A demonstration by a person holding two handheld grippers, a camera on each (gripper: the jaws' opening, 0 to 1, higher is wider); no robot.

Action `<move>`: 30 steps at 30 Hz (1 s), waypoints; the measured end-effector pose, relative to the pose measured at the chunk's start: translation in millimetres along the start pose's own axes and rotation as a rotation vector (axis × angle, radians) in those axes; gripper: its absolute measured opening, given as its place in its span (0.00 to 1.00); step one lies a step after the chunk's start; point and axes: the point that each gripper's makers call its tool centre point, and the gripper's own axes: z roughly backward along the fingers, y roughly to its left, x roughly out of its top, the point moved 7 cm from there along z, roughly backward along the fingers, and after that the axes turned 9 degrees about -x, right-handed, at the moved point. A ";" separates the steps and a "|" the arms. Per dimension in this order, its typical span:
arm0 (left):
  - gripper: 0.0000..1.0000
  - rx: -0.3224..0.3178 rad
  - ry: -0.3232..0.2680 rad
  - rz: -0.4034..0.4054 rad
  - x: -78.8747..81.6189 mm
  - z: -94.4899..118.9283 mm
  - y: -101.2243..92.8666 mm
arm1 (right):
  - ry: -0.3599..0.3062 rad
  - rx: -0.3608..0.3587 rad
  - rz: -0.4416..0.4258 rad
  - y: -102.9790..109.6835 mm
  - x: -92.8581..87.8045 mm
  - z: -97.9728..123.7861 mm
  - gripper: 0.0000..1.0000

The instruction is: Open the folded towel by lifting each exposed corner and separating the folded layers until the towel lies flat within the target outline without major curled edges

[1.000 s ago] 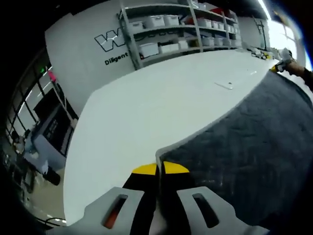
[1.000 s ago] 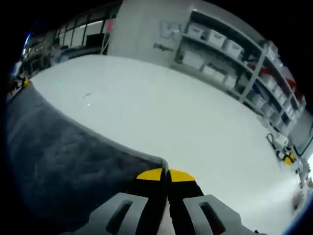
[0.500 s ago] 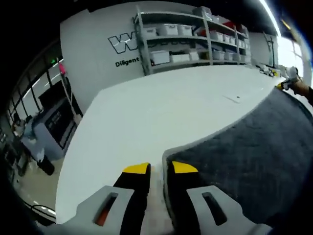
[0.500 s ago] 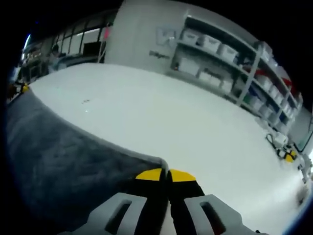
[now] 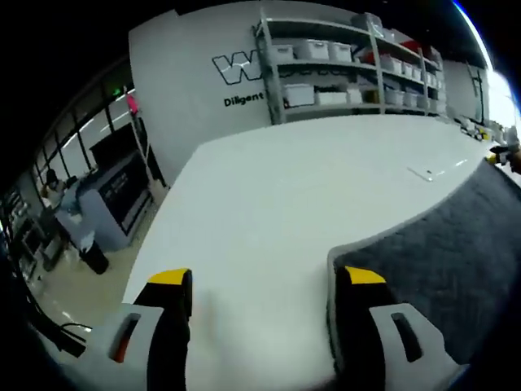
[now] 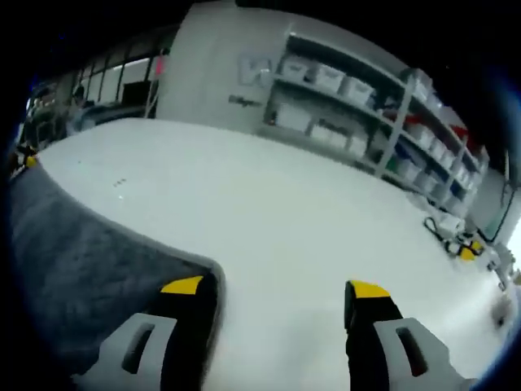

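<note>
The towel is dark grey with a fine, nubby pile and a thin paler hem along its border, and it lies spread on the white table. In the left gripper view it covers the right-hand part of the tabletop, its near corner squared off and lying flat just beside the right jaw of the left tongs, whose yellow-tipped jaws stand wide apart with bare table between them and nothing held. In the right gripper view the towel covers the left-hand part of the table, its hemmed edge running down to a corner that sits right at the left jaw of the right tongs; whether that jaw touches the cloth cannot be told. These tongs too are spread wide and hold nothing. The visible edges look smooth, without obvious curl. Beyond the towel the table is broad and white, with a small pale scrap near the towel's far edge in the left gripper view and some small dark and yellow items near the table's far right in the right gripper view. Shelving with white bins stands behind the table.
</note>
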 end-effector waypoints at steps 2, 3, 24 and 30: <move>0.91 0.019 -0.030 -0.003 7.5 -5.0 11.6 | -0.012 0.000 -0.021 -2.2 0.9 2.4 0.86; 0.94 0.023 -0.046 -0.001 11.1 -5.5 14.9 | -0.019 0.003 -0.033 -3.0 2.0 4.0 0.92; 1.00 -0.134 -0.238 0.015 38.6 66.3 -33.2 | -0.207 0.051 -0.108 5.9 35.0 104.8 1.00; 1.00 -0.137 -0.260 -0.023 20.2 97.4 -51.9 | -0.249 0.050 -0.076 13.5 35.4 147.2 1.00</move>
